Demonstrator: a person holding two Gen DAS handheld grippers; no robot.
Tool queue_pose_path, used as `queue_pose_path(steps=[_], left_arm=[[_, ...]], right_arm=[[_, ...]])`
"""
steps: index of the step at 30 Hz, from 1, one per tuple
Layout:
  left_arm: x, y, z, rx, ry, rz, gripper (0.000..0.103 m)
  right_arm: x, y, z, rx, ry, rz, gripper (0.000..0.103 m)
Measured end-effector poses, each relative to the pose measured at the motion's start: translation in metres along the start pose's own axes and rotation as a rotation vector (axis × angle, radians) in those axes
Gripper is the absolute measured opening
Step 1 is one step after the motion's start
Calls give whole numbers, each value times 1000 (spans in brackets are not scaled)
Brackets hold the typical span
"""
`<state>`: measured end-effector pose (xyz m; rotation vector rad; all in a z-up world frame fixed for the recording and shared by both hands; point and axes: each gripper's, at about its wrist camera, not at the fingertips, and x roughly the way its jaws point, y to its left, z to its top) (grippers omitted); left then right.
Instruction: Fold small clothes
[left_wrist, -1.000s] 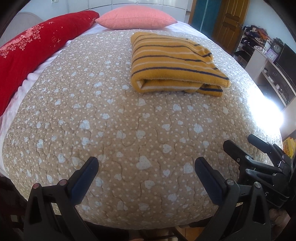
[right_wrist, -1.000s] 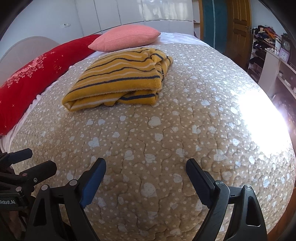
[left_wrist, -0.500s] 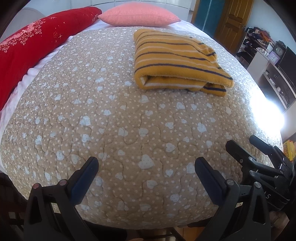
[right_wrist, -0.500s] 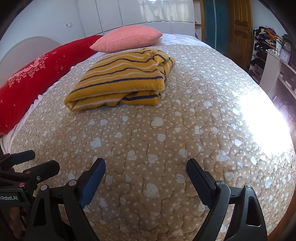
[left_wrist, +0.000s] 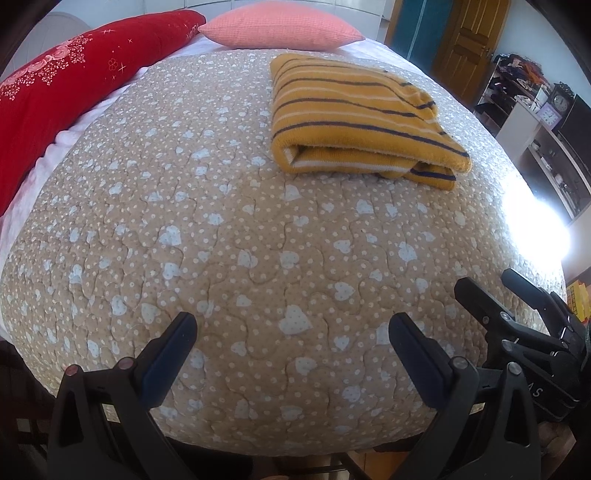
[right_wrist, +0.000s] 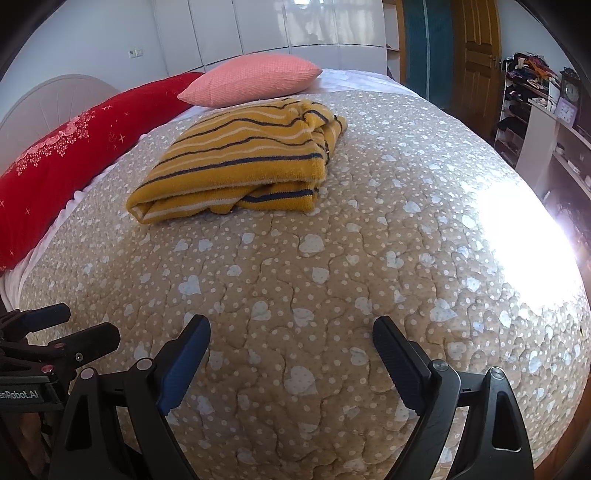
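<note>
A yellow garment with dark and white stripes (left_wrist: 354, 122) lies folded in a thick rectangle on the beige heart-print quilt (left_wrist: 236, 236), toward the far side of the bed; it also shows in the right wrist view (right_wrist: 243, 162). My left gripper (left_wrist: 291, 325) is open and empty, low over the quilt's near edge, well short of the garment. My right gripper (right_wrist: 291, 328) is open and empty, also at the near edge. Each gripper shows in the other's view: the right gripper (left_wrist: 517, 317) at the right, the left gripper (right_wrist: 55, 332) at the left.
A long red pillow (left_wrist: 62, 92) lies along the left side and a pink pillow (left_wrist: 280, 26) at the far end. A wooden door (right_wrist: 476, 62) and shelves with clocks (right_wrist: 554, 110) stand at the right. A bright sun patch (right_wrist: 524, 236) falls on the quilt's right.
Both grippers have moved slightly forward toward the garment, which looks a little larger and lower in both views. Both stay open; the garment has not moved.
</note>
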<state>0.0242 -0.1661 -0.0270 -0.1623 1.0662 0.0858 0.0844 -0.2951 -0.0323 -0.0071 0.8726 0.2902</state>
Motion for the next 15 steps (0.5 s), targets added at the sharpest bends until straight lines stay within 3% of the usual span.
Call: queue_pose_path(steps=[15], left_arm=[[-1,8,9,-11,-29,-26,103]], right_arm=[[9,9,11,-23,-3,1,94]])
